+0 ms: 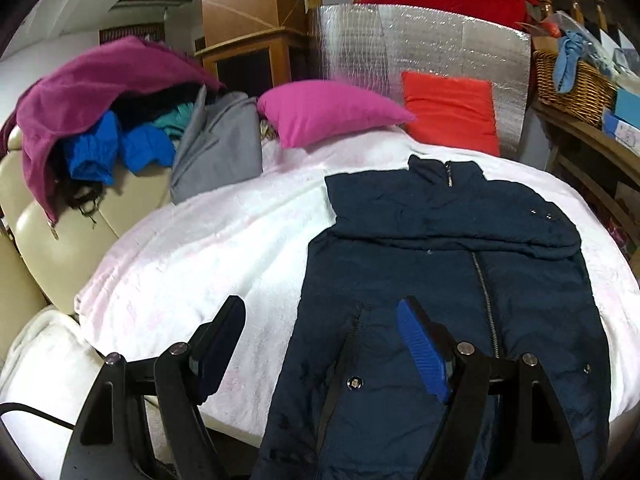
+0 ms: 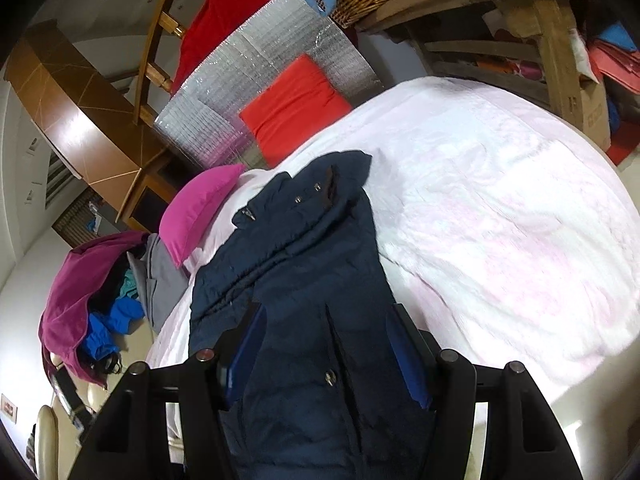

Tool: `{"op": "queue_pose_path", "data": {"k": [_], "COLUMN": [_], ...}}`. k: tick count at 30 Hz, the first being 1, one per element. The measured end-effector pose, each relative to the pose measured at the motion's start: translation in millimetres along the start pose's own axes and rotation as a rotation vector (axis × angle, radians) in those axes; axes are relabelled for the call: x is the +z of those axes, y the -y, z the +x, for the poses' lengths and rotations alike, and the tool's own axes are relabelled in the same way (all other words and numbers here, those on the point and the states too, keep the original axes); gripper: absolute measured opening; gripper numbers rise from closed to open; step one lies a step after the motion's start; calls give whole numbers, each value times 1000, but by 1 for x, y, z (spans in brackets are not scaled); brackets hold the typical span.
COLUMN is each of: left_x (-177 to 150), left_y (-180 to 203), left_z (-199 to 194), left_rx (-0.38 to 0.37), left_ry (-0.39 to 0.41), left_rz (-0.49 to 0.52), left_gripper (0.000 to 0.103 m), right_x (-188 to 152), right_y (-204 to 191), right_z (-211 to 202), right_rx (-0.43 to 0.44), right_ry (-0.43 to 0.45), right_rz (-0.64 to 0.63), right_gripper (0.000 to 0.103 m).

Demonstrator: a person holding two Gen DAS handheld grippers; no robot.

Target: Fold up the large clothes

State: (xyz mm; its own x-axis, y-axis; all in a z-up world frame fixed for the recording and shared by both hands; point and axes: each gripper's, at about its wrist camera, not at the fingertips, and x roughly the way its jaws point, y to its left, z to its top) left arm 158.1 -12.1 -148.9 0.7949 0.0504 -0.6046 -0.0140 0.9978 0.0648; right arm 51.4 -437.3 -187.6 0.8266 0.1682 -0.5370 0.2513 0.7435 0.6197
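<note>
Navy jacket (image 1: 460, 264) lies flat on the white blanket (image 1: 208, 248) of the bed, front side up, its zipper running down the middle and its collar toward the pillows. We see a sleeve folded across the chest below the collar. We hold the left gripper (image 1: 320, 344) above the near end of the jacket with its jaws wide apart; one finger hangs over the blanket, the other over the dark cloth, and nothing sits between the pads. We hold the right gripper (image 2: 326, 344) over the jacket's lower part as well, jaws parted on either side of a fold of the fabric; whether the pads touch the cloth we cannot tell. A pink pillow (image 1: 324, 110) and a red pillow (image 1: 452, 112) rest at the head of the bed against a silver panel (image 1: 420, 44). A heap of clothes (image 1: 104, 128) lies on the cream chair (image 1: 60, 216) to the side.
</note>
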Motion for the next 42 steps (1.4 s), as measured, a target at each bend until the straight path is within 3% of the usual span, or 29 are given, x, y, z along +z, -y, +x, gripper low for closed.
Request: {"op": "queue_pose_path", "data": {"k": [11,15,19,22,31,36,40,42], "left_x": [-10,-24,-50,-71,-94,-105,-108,-111], "left_y": [7,-7,-34,-46,-39,-58,-75,-78], "left_z": [-41,-31,-2,16,49,68,77,79], "left_rx": [18,-17,-49,-32,-39,-104,-137,-179], "left_ry": [33,-61,-225,-309,-429,-528,-556,-570], "left_rz": [55,25,-58,-78,-22,-120,-199,-232], "left_gripper": [81,83,84,84,84,84,84,82], "right_x": [-39,-54,-71,-81,-102,-109,-109,-109], "right_y": [31,42,55,63,92,101,90,83], "right_z": [-20,-22,-16,-9,31,46,52,52], "right_rx": [-8,-5,-9,-14,17,108,153,143], "right_ry": [-68,-108,-162,-186,-294,-332,-340,-331], "right_rz": [7,13,15,29,134,201,168,131], "right_gripper": [67,68,72,72,73,73,56,56]}}
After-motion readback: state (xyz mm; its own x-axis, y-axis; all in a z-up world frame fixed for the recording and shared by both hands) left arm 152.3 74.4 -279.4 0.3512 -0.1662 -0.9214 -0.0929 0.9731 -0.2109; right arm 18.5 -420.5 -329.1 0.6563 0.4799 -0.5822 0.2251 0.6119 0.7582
